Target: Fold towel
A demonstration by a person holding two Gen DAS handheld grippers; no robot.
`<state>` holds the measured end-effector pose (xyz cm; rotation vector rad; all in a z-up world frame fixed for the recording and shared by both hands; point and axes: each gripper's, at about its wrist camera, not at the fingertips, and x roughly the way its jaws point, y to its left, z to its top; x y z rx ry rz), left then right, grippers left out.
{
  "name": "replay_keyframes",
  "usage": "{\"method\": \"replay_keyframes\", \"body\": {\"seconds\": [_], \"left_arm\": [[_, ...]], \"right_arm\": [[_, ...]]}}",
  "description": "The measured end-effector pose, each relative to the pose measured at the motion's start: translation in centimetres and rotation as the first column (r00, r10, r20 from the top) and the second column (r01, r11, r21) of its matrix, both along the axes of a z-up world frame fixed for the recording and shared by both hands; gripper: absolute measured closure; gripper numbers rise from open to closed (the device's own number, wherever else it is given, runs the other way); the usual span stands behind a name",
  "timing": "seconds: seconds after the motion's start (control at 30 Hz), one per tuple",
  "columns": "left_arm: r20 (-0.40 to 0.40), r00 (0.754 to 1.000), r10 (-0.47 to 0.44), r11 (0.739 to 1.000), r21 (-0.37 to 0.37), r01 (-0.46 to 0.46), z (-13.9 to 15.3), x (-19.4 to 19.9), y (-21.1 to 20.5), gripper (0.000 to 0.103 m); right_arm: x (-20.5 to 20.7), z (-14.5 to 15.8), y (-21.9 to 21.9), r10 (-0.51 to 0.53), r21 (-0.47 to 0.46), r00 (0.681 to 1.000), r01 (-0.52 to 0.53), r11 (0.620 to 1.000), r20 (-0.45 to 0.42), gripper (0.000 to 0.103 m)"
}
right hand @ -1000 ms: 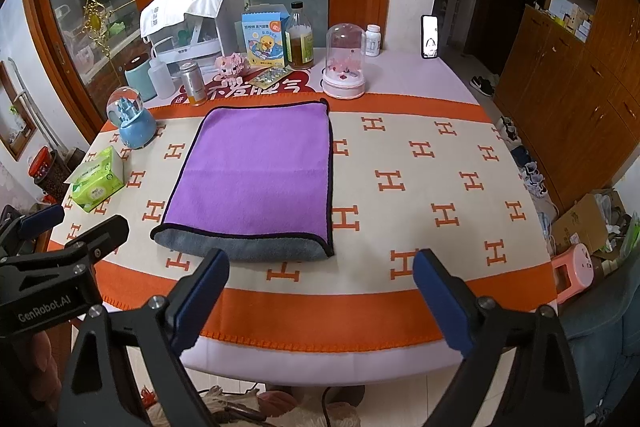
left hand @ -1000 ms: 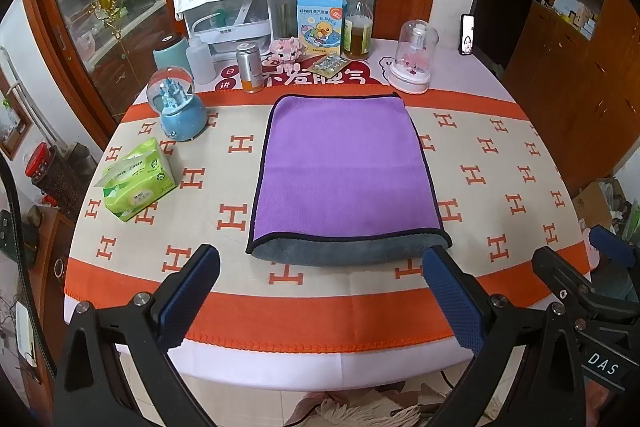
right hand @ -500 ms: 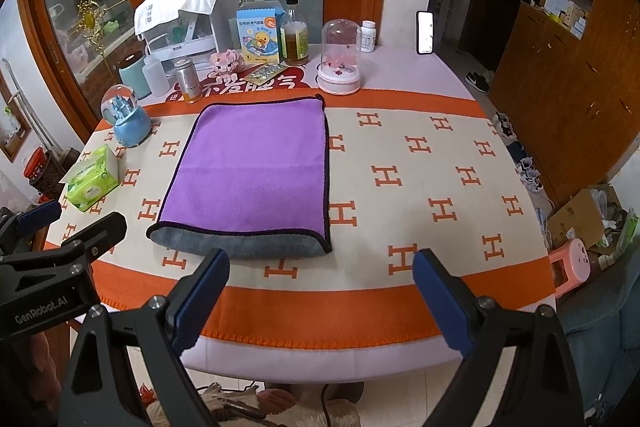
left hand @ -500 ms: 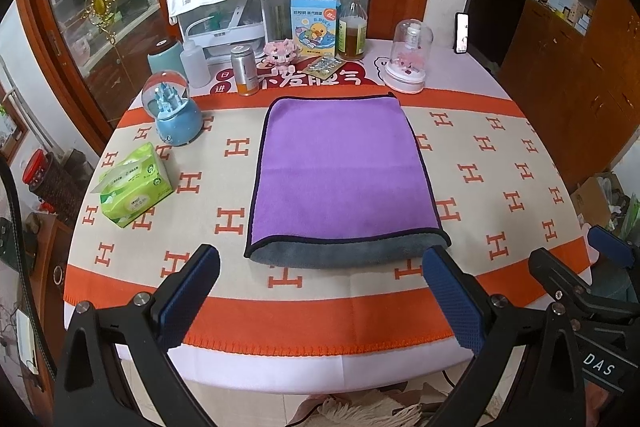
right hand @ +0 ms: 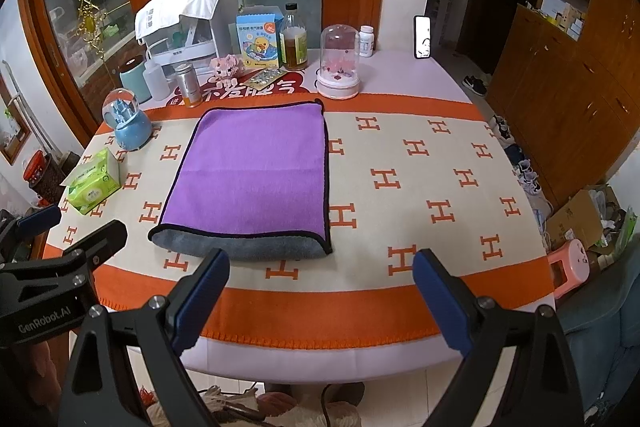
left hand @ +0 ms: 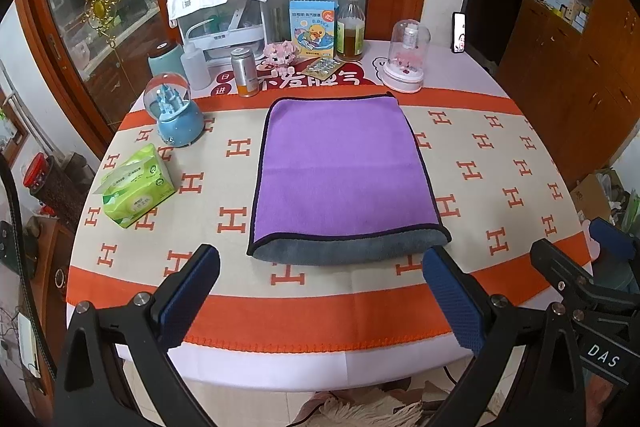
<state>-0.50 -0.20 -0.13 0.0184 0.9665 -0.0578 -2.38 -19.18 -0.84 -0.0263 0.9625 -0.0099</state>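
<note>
A purple towel (left hand: pixel 340 167) with a grey underside lies folded flat in the middle of the table; its rounded fold faces me. It also shows in the right wrist view (right hand: pixel 256 167). My left gripper (left hand: pixel 320 291) is open and empty, held above the table's near edge, short of the towel. My right gripper (right hand: pixel 320 291) is open and empty, also at the near edge, to the right of the towel's fold. Each gripper shows at the side of the other's view.
A green tissue pack (left hand: pixel 136 187) and a blue snow globe (left hand: pixel 176 115) stand left of the towel. Bottles, a can, a box and a glass dome (left hand: pixel 404 63) line the far edge. The tablecloth (left hand: pixel 500 167) is cream with orange H marks.
Both grippers have drawn back and up a little from the table; the towel looks slightly farther away. The towel has not moved and both grippers stay open.
</note>
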Motion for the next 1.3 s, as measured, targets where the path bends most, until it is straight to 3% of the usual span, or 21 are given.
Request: {"method": "replay_keyframes", "body": {"seconds": [0.67,1.3], "left_arm": [[0.018,0.999,-0.044,0.999,0.004,0.044,0.5,-1.0,0.3,0.002],[0.024,0.992,-0.123,0.992,-0.018,0.124,0.1,1.2,2.3,0.002]], "right_arm": [[-0.1,0.1,0.4,-0.002,-0.001,1.0,0.002,1.0,0.007,0.01],[0.7,-0.2,2.7,-0.072,-0.008,0.997,0.072,0.997,0.009,0.01]]}}
